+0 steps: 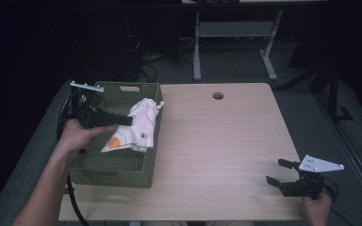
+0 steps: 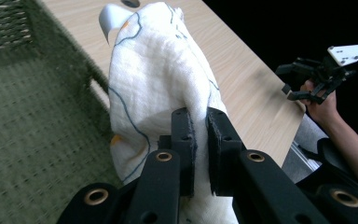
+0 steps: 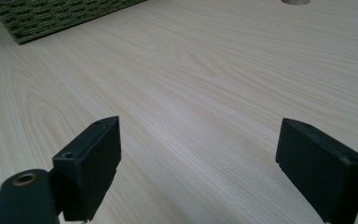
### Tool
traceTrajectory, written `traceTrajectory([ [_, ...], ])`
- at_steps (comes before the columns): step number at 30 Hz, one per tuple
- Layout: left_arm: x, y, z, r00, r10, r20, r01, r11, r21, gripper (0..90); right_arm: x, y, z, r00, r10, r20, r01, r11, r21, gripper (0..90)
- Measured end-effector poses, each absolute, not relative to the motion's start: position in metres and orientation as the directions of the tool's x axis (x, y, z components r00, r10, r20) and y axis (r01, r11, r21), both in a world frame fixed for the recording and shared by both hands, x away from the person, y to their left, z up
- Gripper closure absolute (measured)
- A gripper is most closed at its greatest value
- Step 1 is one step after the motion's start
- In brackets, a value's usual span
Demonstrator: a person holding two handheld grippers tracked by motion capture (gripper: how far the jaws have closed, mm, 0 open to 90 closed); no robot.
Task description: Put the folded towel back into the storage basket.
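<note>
White cloth (image 2: 163,70) pinched between left gripper (image 2: 200,140) fingers, over basket (image 2: 28,140)

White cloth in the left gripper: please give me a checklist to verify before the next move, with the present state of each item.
1. Left gripper is shut on the white cloth: ok.
2. Cloth is completely free of the green basket: not ok; in the high view it lies over the right wall.
3. Cloth is caught on the weave: cannot tell.
4. Table beside the basket is bare for putting the cloth down: ok.
5. Right gripper is open, holding nothing, at the near right edge: ok.
6. Right gripper is far from the cloth's way: ok.
</note>
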State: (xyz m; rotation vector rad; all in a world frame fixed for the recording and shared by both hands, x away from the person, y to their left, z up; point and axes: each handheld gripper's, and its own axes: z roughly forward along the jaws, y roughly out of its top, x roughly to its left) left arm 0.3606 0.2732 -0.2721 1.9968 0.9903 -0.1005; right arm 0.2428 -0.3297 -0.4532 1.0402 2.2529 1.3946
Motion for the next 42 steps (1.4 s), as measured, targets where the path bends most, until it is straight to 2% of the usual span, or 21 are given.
traceTrajectory([
  [21, 0.365, 0.312, -0.281, 0.622, 0.689, -0.372, 0.708, -0.292, 0.642, 82.9, 0.244, -0.331, -0.454, -0.687, 0.716, 0.122, 0.431, 0.266, 0.862, 13.5],
  [42, 0.371, 0.311, -0.304, 0.617, 0.748, -0.244, 0.700, -0.380, 0.605, 82.8, 0.243, -0.328, -0.452, -0.699, 0.708, 0.095, 0.419, 0.298, 0.858, 13.5],
])
